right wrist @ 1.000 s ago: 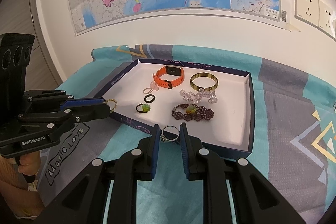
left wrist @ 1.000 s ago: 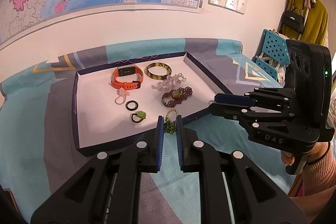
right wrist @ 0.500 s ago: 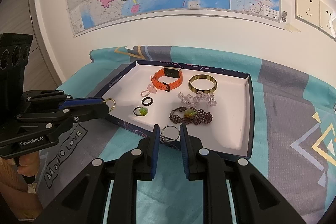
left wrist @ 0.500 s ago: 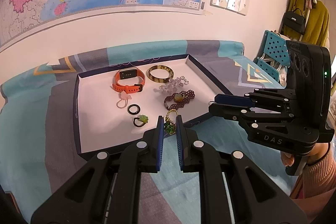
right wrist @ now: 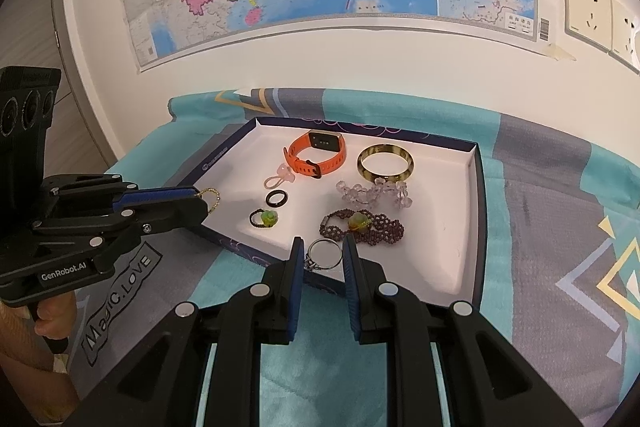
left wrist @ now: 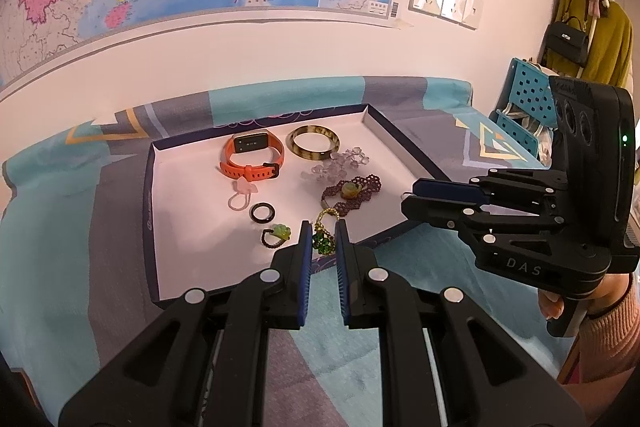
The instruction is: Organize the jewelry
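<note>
Tray's (left wrist: 149, 211) left half bare (jewelry (left wrist: 352, 189) crowds right).

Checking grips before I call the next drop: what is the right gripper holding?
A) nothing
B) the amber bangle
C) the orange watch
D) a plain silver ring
D: in the right wrist view the right gripper is closed on a silver ring, while the orange watch and amber bangle lie in the tray.
</note>
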`<state>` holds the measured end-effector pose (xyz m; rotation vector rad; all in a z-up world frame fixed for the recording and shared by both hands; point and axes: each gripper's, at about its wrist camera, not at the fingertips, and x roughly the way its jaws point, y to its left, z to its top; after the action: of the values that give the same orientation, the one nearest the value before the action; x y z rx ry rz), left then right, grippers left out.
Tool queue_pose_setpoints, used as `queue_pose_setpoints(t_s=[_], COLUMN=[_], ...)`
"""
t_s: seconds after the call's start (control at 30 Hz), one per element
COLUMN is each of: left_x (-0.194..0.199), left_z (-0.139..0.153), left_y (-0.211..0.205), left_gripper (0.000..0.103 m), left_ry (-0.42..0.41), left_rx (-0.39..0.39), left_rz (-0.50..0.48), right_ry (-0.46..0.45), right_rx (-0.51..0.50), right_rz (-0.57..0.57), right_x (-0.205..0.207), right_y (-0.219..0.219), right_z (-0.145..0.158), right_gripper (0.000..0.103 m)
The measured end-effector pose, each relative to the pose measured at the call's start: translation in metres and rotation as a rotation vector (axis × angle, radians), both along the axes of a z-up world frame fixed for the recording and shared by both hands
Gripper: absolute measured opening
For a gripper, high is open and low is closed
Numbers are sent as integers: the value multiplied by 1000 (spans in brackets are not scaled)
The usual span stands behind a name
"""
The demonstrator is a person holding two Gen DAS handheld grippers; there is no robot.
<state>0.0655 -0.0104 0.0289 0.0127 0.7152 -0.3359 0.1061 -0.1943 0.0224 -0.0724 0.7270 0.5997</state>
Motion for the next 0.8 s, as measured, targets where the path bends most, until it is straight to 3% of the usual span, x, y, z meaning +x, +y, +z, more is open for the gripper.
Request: queue_pose_setpoints(t_s=[0.8], left_x=[19], left_z=[-12], left_y=[5], left_gripper=[12], left_ry=[26], left_rx=[14], left_rz=[23], right_ry=[20], right_rx=[-21], right_rz=[-16], right_x=[16], right_y=[7], right_z=[-9], right_gripper=[17])
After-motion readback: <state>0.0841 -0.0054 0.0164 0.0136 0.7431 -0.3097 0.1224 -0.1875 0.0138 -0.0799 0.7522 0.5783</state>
